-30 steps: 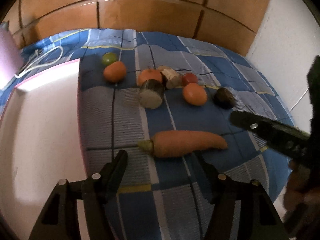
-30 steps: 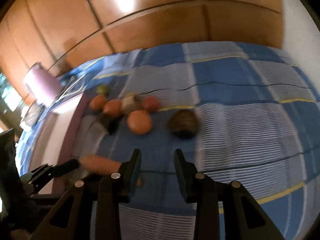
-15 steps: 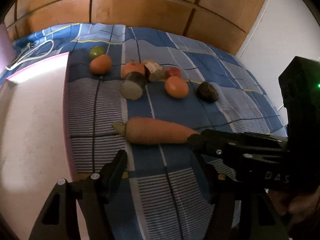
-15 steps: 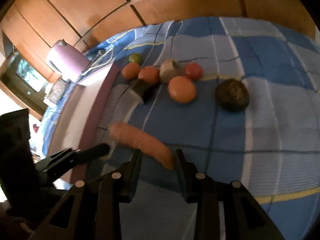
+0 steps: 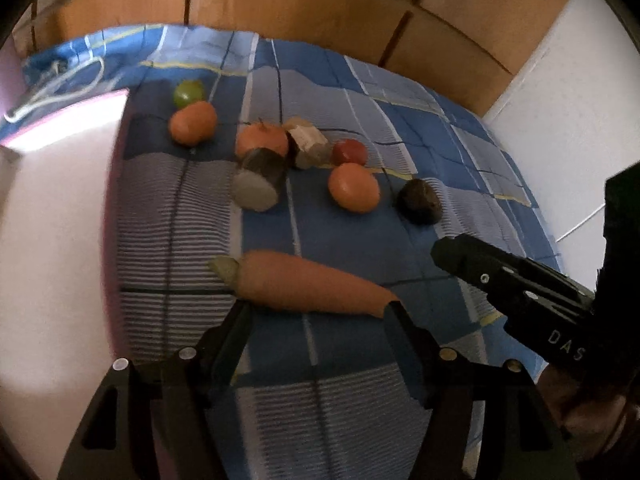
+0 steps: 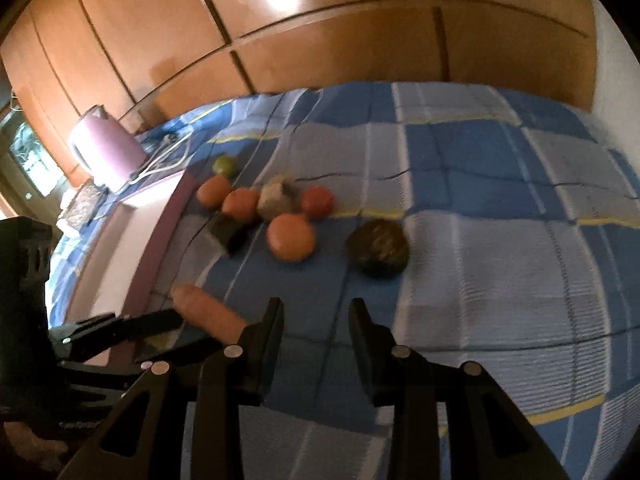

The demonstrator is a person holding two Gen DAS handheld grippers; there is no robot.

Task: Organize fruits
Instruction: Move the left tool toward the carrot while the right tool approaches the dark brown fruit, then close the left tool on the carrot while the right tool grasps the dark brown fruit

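A long orange carrot [image 5: 304, 284] lies across the blue checked bedspread, just beyond the tips of my left gripper [image 5: 316, 316], which stands open with nothing between its fingers. Further back sit a green fruit [image 5: 188, 93], three orange fruits [image 5: 354, 187], a red tomato [image 5: 350, 152], a beige chunk [image 5: 310, 146], a cut dark piece [image 5: 258, 184] and a dark avocado [image 5: 419, 201]. My right gripper [image 6: 316, 312] hovers to the right of the carrot [image 6: 208, 312], its fingers a narrow gap apart and empty. It shows as a black arm [image 5: 500, 280] in the left wrist view.
A white board with a pink rim [image 5: 52, 220] lies along the left of the bedspread. A white cable [image 5: 60, 80] and a pink kettle [image 6: 106, 152] sit at the far left. Wooden cupboard doors [image 6: 320, 48] stand behind the bed, a white wall [image 5: 560, 100] to the right.
The left gripper has closed in on the carrot, which now lies at its fingertips. The right gripper reached over the carrot's tip, then drew back to the right.
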